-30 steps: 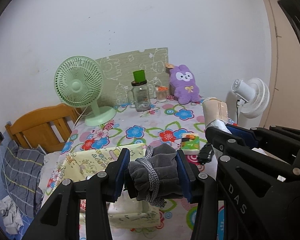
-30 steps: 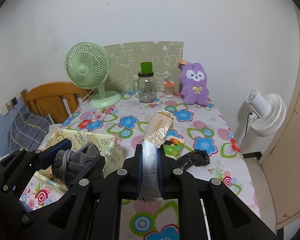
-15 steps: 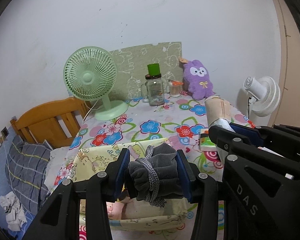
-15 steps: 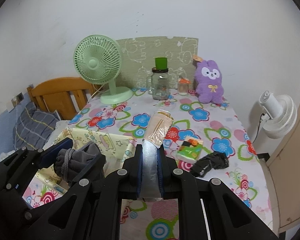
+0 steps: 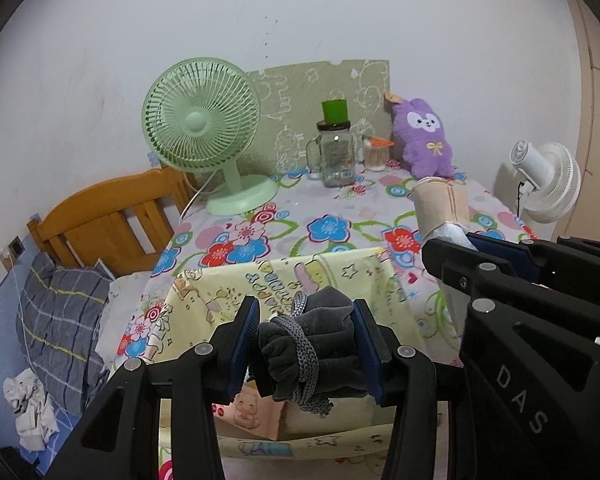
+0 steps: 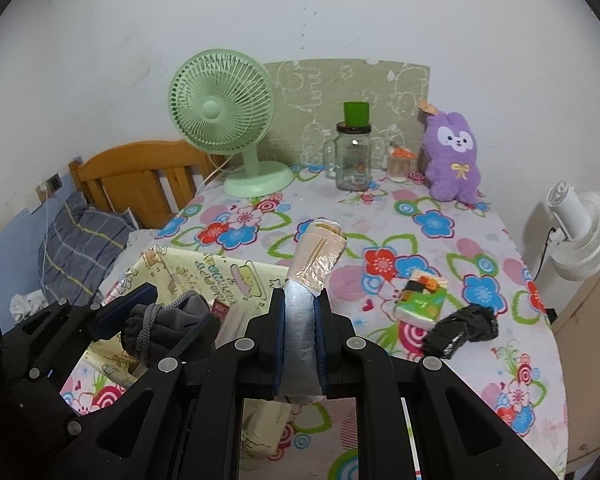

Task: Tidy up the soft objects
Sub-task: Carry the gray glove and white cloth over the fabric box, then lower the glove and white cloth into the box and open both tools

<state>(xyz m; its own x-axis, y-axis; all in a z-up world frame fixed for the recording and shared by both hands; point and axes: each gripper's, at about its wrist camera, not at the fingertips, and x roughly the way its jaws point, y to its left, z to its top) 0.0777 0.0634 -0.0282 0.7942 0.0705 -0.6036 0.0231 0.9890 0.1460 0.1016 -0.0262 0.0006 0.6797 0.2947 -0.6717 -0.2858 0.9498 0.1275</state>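
Observation:
My left gripper (image 5: 306,344) is shut on a grey drawstring pouch (image 5: 320,344) and holds it above the open yellow cartoon-print fabric box (image 5: 284,280); the pouch also shows in the right wrist view (image 6: 168,328). My right gripper (image 6: 300,332) is shut on a plastic-wrapped beige roll (image 6: 318,256), held over the box's right edge (image 6: 204,268); the roll also shows in the left wrist view (image 5: 440,208). A purple plush bunny (image 6: 454,160) sits at the back of the flowered table (image 6: 440,224).
A green desk fan (image 6: 228,120), a glass jar with a green cap (image 6: 354,156) and a small cotton-swab jar (image 6: 398,164) stand at the back. A green tissue pack (image 6: 420,296) and a black crumpled bag (image 6: 464,328) lie at right. A wooden bed (image 6: 140,176) is left.
Both grippers have moved left and back, so the yellow box now lies directly under the left gripper. Both grips are unchanged.

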